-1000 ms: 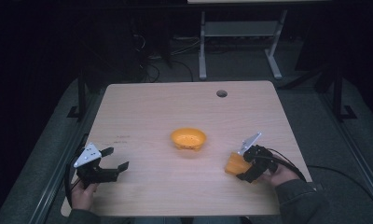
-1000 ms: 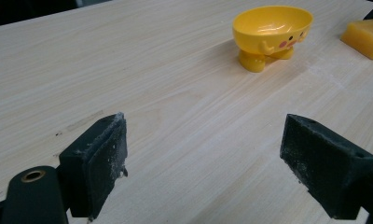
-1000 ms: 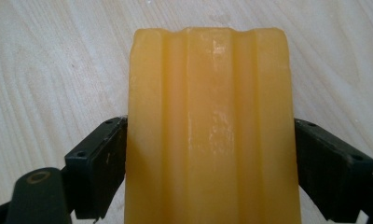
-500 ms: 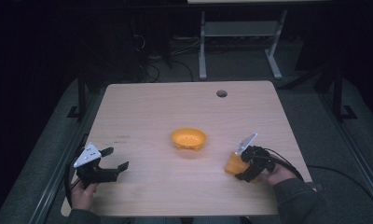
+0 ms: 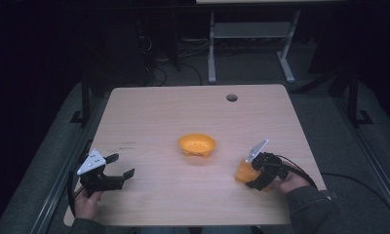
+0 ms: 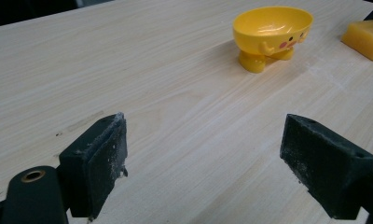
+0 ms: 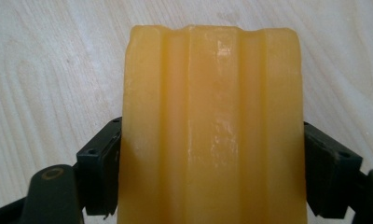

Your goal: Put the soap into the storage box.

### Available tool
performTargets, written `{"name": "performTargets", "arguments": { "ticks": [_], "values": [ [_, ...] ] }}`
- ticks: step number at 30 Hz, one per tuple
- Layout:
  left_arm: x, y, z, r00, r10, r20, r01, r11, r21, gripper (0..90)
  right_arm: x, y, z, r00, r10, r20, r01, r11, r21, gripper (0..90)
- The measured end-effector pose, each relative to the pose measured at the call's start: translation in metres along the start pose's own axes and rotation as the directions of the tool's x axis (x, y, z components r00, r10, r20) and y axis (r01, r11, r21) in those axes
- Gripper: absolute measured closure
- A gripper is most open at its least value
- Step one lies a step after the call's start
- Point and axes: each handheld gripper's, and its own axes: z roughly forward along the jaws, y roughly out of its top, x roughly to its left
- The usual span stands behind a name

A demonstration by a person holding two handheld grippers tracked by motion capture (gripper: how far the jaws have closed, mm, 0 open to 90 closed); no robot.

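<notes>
Gripping: right gripper clenched on ridged orange-yellow block, near table's right front edge.
Bowl: small yellow footed plastic bowl, mid-table, nothing inside.
Left gripper: jaws spread, holding nothing.

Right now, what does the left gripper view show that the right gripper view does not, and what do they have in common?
The left gripper view alone shows the yellow footed bowl with a small face on its side, standing on the table, and the left gripper with its jaws wide apart and nothing between them. The right gripper view alone shows the right gripper with a jaw against each side of the ridged yellow block. Both share that block, which sits at the left gripper view's edge, and the pale wooden table.
</notes>
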Motion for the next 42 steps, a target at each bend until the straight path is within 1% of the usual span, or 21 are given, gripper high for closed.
{"name": "performTargets", "arguments": {
  "ticks": [1,2,4,9,11,14,15,16,18,19,20,23,27,31,36,42],
  "values": [
    [0.0,0.0,0.0,1.0,0.0,0.0,0.0,1.0,0.0,14.1,0.0,0.001,-0.001,1.0,0.001,-0.006,-0.001,1.0,-0.004,20.5],
    [0.0,0.0,0.0,1.0,0.0,-0.001,0.0,1.0,0.0,14.1,0.0,0.002,-0.003,0.9999,-0.004,-0.01,0.004,1.0,-0.02,20.5],
    [0.0,0.0,0.0,1.0,-0.001,0.0,0.001,1.0,-0.002,14.1,0.0,0.004,-0.006,0.9999,-0.003,-0.01,0.003,1.0,-0.022,20.5],
    [0.0,0.0,0.0,1.0,-0.002,0.001,0.002,1.0,-0.003,14.1,0.0,0.011,-0.013,0.9997,-0.021,-0.008,0.021,0.999,-0.03,20.6],
    [0.0,0.0,0.0,1.0,-0.002,-0.001,0.002,1.0,-0.003,14.1,-0.001,0.016,-0.015,0.9994,-0.031,-0.014,0.031,0.999,-0.035,20.6],
    [0.0,0.0,0.0,1.0,0.0,0.0,0.0,1.0,-0.001,14.1,-0.002,0.02,-0.017,0.9992,-0.039,-0.012,0.039,0.999,-0.03,20.6],
    [0.0,0.0,0.0,1.0,0.0,-0.001,0.0,1.0,0.0,14.1,-0.004,0.023,-0.018,0.999,-0.042,-0.015,0.041,0.998,-0.043,20.6],
    [0.0,0.0,0.0,1.0,0.001,0.0,-0.001,1.0,0.0,14.1,-0.005,0.025,-0.019,0.9991,-0.037,-0.018,0.037,0.998,-0.045,20.6],
    [0.001,0.0,-0.001,1.0,0.002,-0.001,-0.002,1.0,-0.001,14.1,-0.006,0.028,-0.022,0.9992,-0.039,-0.003,0.039,0.998,-0.04,20.6],
    [0.001,0.0,-0.001,1.0,0.001,-0.003,-0.001,1.0,-0.002,14.1,-0.006,0.028,-0.022,0.9992,-0.039,-0.003,0.039,0.998,-0.04,20.6],
    [0.001,0.0,-0.001,1.0,-0.005,-0.004,0.005,1.0,-0.002,14.1,-0.007,0.029,-0.023,0.9991,-0.043,0.004,0.043,0.998,-0.04,20.6],
    [0.002,0.0,-0.001,1.0,-0.004,-0.002,0.004,1.0,-0.004,14.1,-0.01,0.036,-0.029,0.999,-0.046,0.0,0.045,0.997,-0.06,20.6],
    [0.001,0.0,-0.001,1.0,-0.004,-0.002,0.004,1.0,-0.005,14.1,-0.012,0.041,-0.029,0.9986,-0.053,-0.002,0.053,0.998,-0.045,20.6],
    [0.001,0.0,-0.001,1.0,-0.003,-0.002,0.003,1.0,-0.004,14.1,-0.014,0.048,-0.029,0.9978,-0.067,0.003,0.067,0.997,-0.046,20.6],
    [0.001,0.0,-0.001,1.0,0.0,0.0,0.0,1.0,-0.001,14.1,-0.016,0.057,-0.029,0.9973,-0.074,-0.004,0.074,0.997,-0.038,20.6],
    [0.001,0.0,-0.001,1.0,-0.001,-0.001,0.001,1.0,-0.001,14.1,-0.017,0.067,-0.035,0.9961,-0.089,-0.003,0.088,0.995,-0.05,20.6]
  ]
}}
